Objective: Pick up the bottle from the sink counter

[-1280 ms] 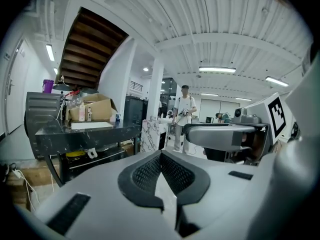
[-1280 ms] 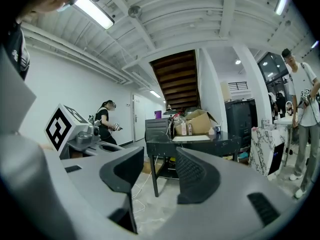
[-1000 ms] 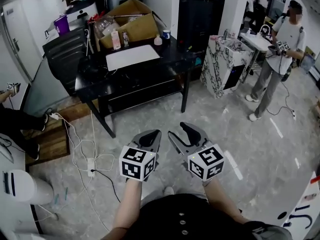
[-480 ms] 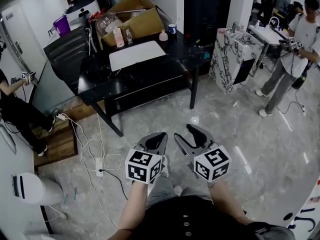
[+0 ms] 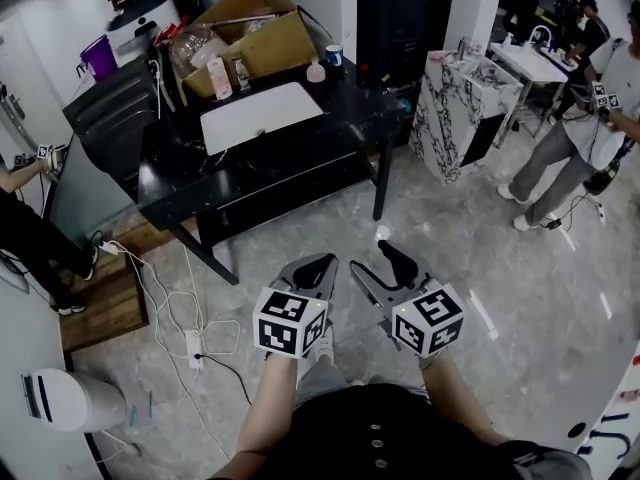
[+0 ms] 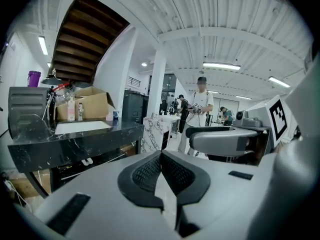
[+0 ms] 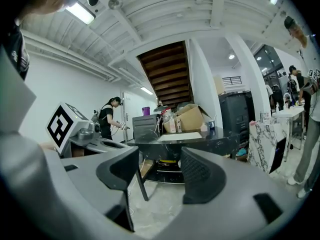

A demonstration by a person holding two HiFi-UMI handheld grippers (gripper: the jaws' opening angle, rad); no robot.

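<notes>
Both grippers are held low in front of the person, over the grey floor, far from any counter. In the left gripper view the pads of my left gripper (image 5: 318,265) (image 6: 161,156) meet, with nothing in them. My right gripper (image 5: 370,258) (image 7: 159,169) is empty, and its jaws stand apart and are opening. At the back right stands a marble-fronted counter (image 5: 455,118) with small bottles (image 5: 462,48) on top. A white counter with a tap (image 5: 530,63) lies behind it. Which bottle the task means I cannot tell.
Ahead stands a black table (image 5: 270,158) with a white board (image 5: 260,115), a cardboard box (image 5: 245,38), a pink bottle (image 5: 218,78) and a blue cup (image 5: 334,56). Cables and a power strip (image 5: 193,344) trail on the floor at left. One person stands at the right (image 5: 590,128), another at the left (image 5: 30,228).
My right gripper's jaws have spread wider. The view has shifted, so the black table sits lower and the person at the right nearer the frame edge. The left gripper stays shut.
</notes>
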